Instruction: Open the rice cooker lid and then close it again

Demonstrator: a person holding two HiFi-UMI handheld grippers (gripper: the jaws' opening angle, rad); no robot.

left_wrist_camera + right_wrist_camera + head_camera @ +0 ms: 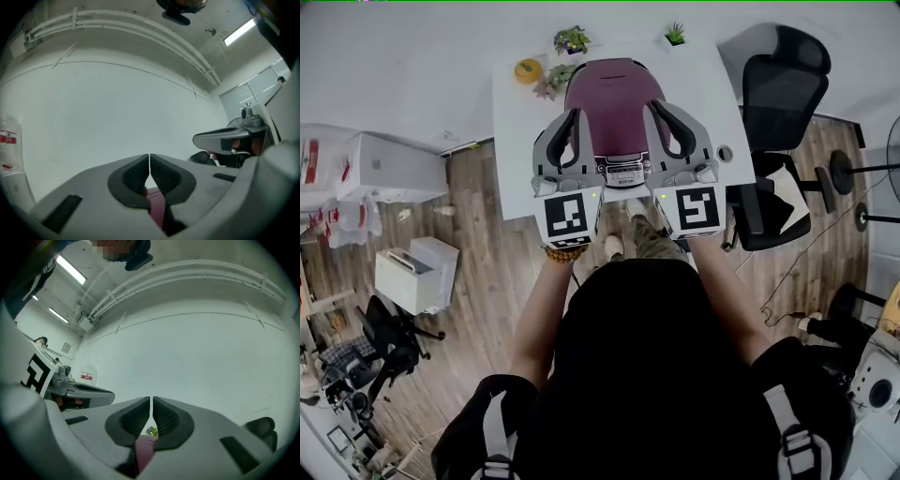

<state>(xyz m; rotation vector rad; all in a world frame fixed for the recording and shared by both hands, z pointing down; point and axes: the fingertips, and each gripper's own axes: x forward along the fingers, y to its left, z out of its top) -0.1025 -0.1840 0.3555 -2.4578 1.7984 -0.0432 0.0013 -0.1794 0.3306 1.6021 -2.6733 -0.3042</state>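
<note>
The main risk, as I judge it, is a slip. The left gripper (575, 117) has its jaws pressed tip to tip and clamps nothing, so anything it does to the maroon lid (614, 98) is done by its smooth outer side. That side could skid off and let the lid drop or spring. The rice cooker (623, 173) stands at the middle of the near edge of the white table (514, 122), right in front of the person. A lopsided push from one side might twist the lid's hinge or drag the cooker off that edge. From above I cannot tell whether the lid is latched or partly raised. The right gripper (664, 108) is likewise closed to a hairline slit and holds nothing, so the same hazard applies. Both forearms reach straight forward and the tools point level, flanking the lid, with their marker cubes (572, 216) toward the person. Each gripper view faces the white wall, with a sliver of maroon below the shut pads (136, 176).
</note>
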